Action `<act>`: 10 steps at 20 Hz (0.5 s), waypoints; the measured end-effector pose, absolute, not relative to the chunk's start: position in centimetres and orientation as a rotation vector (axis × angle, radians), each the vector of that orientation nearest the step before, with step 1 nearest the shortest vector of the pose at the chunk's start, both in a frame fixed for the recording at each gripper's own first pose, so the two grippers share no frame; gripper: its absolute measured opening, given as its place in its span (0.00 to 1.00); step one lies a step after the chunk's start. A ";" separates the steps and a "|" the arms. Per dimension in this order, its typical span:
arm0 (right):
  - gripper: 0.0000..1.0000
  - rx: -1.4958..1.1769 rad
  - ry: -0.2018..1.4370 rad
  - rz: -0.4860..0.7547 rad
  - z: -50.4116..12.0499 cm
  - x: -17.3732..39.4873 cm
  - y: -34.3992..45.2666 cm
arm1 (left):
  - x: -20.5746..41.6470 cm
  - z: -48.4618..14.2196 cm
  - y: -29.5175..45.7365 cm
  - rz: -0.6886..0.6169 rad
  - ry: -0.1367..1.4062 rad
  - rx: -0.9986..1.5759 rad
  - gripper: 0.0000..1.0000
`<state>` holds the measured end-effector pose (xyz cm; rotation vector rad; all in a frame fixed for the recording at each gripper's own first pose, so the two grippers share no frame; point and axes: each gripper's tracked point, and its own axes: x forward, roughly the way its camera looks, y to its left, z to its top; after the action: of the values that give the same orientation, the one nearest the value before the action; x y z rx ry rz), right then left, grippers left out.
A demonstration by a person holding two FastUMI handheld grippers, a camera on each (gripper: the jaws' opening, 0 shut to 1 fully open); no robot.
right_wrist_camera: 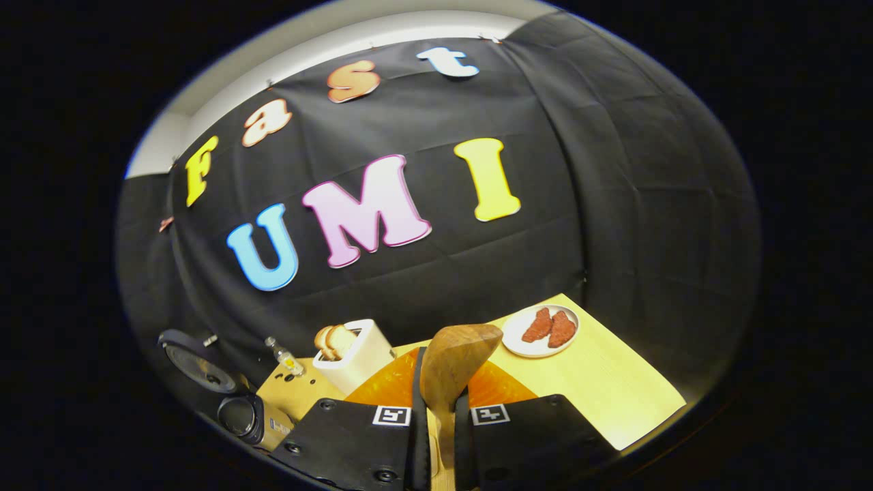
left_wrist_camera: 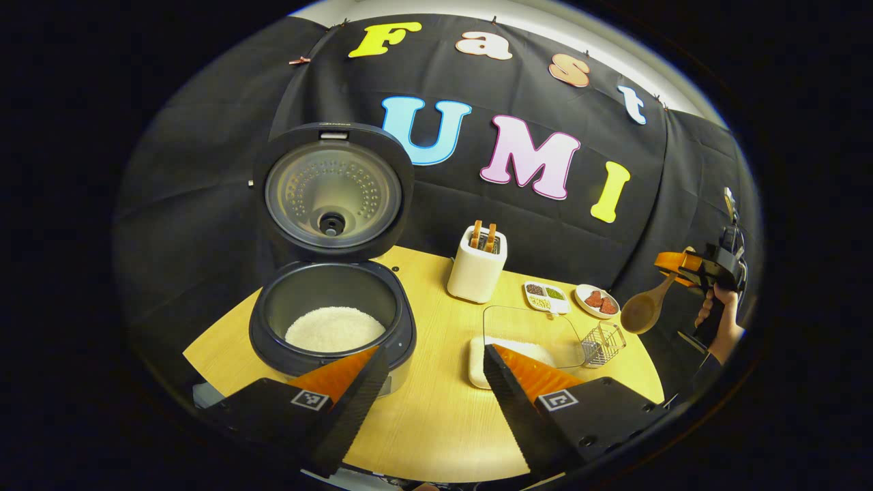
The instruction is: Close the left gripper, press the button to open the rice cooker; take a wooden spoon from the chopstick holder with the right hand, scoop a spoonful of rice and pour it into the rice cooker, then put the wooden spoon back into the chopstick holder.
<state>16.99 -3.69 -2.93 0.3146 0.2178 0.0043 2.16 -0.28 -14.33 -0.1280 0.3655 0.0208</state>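
Rice cooker (left_wrist_camera: 332,320) stood with its lid (left_wrist_camera: 333,191) raised upright, on the left part of the wooden surface (left_wrist_camera: 436,423) as the left gripper view showed it, and I could see white rice lying at the bottom of its inner pot. My left gripper (left_wrist_camera: 430,378) was spread wide and held nothing; it hovered above the surface, between the cooker and a clear container (left_wrist_camera: 535,334) with rice under it. My right gripper (right_wrist_camera: 436,409) was pinching the handle of the wooden spoon (right_wrist_camera: 453,368), with both fingers pressed on it, and the bowl of the spoon pointed forward and up. In the left gripper view I saw this spoon (left_wrist_camera: 644,310) far at the right, in the air beyond the edge of the surface, near the wire chopstick holder (left_wrist_camera: 603,343). A white toaster (left_wrist_camera: 477,269) with bread stood behind, and a small plate (right_wrist_camera: 540,331) with red pieces lay near it
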 end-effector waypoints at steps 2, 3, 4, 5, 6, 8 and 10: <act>0.17 0.361 0.229 -0.043 -4.8 18.2 -6.2 | 2.4 -14.5 -1.2 0.033 0.378 -0.131 0.96; 0.17 0.389 0.247 -0.060 -5.7 18.6 -7.1 | 2.5 -14.7 -1.8 0.040 0.384 -0.142 0.96; 0.17 0.422 0.270 -0.073 -6.8 19.1 -7.8 | 2.5 -14.9 -2.3 0.048 0.393 -0.162 0.95; 0.17 0.453 0.283 -0.087 -7.7 19.8 -8.3 | 2.5 -14.9 -2.9 0.056 0.401 -0.180 0.95; 0.18 0.480 0.290 -0.101 -8.6 20.5 -8.9 | 2.6 -14.9 -3.6 0.066 0.401 -0.189 0.95; 0.18 0.509 0.311 -0.118 -10.7 21.8 -9.7 | 2.4 -14.5 -4.7 0.087 0.393 -0.184 0.95; 0.17 0.525 0.353 -0.127 -13.0 22.3 -10.2 | 2.3 -14.2 -5.6 0.101 0.387 -0.174 0.95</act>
<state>22.29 -10.17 -12.99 0.5251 0.3529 -0.1271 2.25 -5.59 -14.18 -0.1743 0.3872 0.1007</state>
